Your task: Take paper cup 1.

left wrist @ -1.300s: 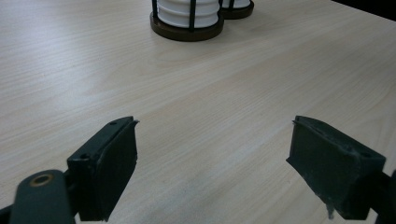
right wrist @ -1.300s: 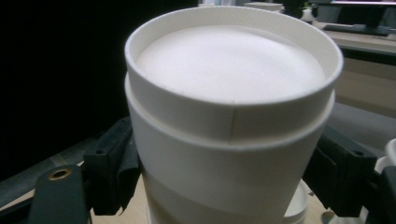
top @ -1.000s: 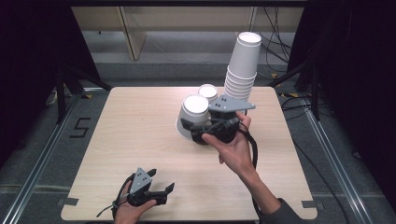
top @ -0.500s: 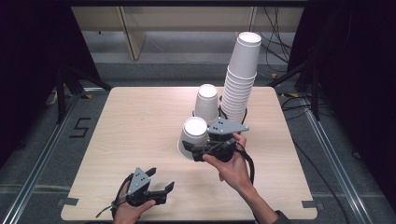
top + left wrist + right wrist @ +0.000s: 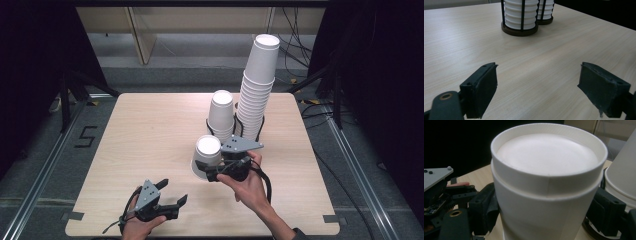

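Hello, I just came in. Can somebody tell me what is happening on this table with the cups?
A person works at a wooden table with a gripper in each hand. The right gripper is clamped on upside-down white paper cups, apparently two nested, near the table's middle. Behind it stand two dark wire holders: one with a short stack of cups, one with a tall stack. The left gripper rests near the front edge, jaws open and holding nothing.

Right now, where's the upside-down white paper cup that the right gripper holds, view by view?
High view: upside-down white paper cup at table centre, clamped by the right gripper.
Left gripper view: not in it.
Right gripper view: cup up close between both jaws.
Shared landmark: the short stack of white cups in a black wire holder.
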A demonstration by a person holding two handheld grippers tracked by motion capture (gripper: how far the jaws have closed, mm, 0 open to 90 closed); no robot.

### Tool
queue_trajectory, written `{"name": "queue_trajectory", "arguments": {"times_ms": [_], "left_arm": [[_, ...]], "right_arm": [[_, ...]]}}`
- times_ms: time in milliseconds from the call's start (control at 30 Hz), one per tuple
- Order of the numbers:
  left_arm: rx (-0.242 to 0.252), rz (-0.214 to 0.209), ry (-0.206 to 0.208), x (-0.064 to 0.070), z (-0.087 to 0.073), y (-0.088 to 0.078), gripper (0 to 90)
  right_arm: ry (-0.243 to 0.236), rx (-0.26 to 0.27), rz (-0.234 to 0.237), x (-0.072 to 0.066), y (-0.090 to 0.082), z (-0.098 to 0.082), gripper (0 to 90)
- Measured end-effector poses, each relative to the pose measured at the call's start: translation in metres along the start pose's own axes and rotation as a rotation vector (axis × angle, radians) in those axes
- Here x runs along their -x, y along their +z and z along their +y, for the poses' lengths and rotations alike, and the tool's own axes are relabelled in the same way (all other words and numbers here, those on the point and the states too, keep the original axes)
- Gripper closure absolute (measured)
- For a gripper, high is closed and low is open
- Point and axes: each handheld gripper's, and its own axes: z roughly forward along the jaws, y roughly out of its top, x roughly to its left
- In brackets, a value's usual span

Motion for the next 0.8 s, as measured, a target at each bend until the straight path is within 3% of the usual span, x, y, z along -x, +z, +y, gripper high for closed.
{"name": "queue_trajectory", "arguments": {"times_ms": [167,333,533,600,633,667,733,767,800], "left_arm": [[0.016,-0.002,-0.008,0.000,0.001,0.001,14.7],[0.029,-0.025,0.002,0.001,0.000,0.002,14.8],[0.024,-0.024,0.005,0.001,0.000,-0.001,14.7],[0.030,-0.026,0.003,0.001,0.000,-0.001,14.7],[0.030,-0.026,0.003,0.001,0.000,-0.001,14.7],[0.037,-0.031,0.005,0.002,0.000,-0.001,14.7],[0.037,-0.036,0.006,0.002,0.000,0.000,14.7],[0.035,-0.037,0.006,0.002,0.000,0.000,14.7],[0.035,-0.037,0.006,0.002,0.000,0.000,14.7]], "right_arm": [[-0.006,-0.008,0.029,-0.001,0.000,-0.008,20.8],[0.009,-0.028,0.035,-0.002,0.004,-0.018,20.8],[0.007,-0.063,0.038,-0.003,0.008,-0.026,20.7],[-0.017,-0.065,0.035,-0.003,0.009,-0.027,20.7],[-0.001,-0.061,0.057,-0.005,0.010,-0.029,20.7],[0.002,-0.070,0.046,-0.006,0.009,-0.029,20.7],[-0.017,-0.066,0.053,-0.007,0.010,-0.030,20.7],[0.017,-0.079,0.050,-0.010,0.008,-0.031,20.7],[-0.005,-0.065,0.062,-0.008,0.010,-0.031,20.7]]}}
